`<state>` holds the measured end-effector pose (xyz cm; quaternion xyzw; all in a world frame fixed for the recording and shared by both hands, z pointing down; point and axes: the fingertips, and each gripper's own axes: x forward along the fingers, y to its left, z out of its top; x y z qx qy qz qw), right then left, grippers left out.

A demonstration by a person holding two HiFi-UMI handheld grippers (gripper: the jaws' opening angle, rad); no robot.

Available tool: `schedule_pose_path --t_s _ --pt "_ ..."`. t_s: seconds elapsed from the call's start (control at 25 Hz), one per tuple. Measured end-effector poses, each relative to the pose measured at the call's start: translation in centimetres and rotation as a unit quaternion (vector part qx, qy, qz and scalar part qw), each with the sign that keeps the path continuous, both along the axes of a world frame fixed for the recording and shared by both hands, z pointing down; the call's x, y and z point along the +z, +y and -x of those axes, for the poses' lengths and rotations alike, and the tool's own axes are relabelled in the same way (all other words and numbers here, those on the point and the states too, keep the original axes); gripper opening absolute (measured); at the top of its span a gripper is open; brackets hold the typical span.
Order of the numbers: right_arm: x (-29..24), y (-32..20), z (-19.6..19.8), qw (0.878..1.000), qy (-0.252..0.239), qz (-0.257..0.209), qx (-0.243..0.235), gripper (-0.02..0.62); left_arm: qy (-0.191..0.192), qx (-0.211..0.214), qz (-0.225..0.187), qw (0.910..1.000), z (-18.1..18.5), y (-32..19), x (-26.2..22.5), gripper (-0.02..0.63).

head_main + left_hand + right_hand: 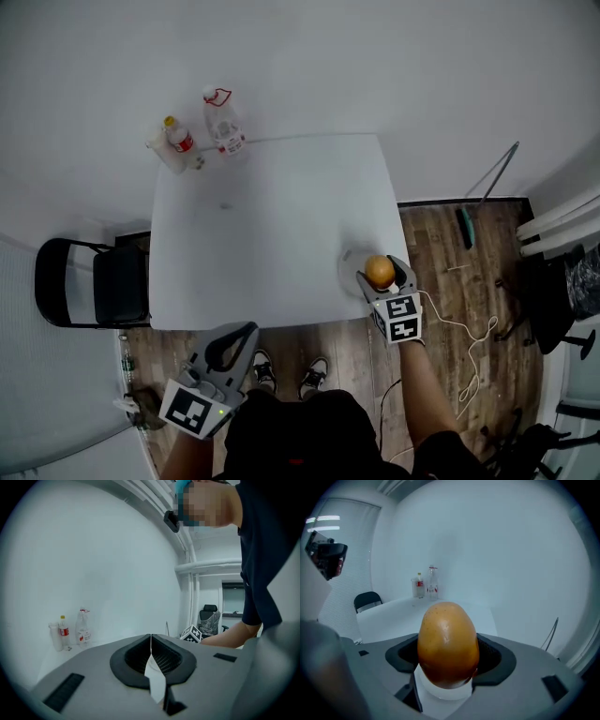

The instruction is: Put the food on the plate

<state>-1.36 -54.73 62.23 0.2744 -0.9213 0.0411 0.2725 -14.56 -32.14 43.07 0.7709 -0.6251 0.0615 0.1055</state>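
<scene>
An orange-brown, egg-shaped food item is clamped in my right gripper, which is shut on it. It hangs just above a white plate near the right front corner of the white table. My left gripper is held off the table, below its front edge at the lower left. Its jaws are shut together with nothing between them.
Two plastic bottles and a pale container stand at the table's far left corner, and the bottles show in the left gripper view too. A black chair sits left of the table. A white cable lies on the wood floor at the right.
</scene>
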Motion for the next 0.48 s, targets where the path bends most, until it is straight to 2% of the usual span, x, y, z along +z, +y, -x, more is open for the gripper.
schedule_pose_path --t_s 0.24,0.48 --pt "6.3 -1.9 1.4 0.997 0.066 0.040 0.005 0.337 0.001 -0.027 0.015 0.9995 1.8 0.2 1.4 0.024" --pt "9.1 -1.7 1.5 0.992 0.105 0.069 0.004 0.337 0.007 -0.037 0.023 0.9990 2.2 0.3 1.9 0.024"
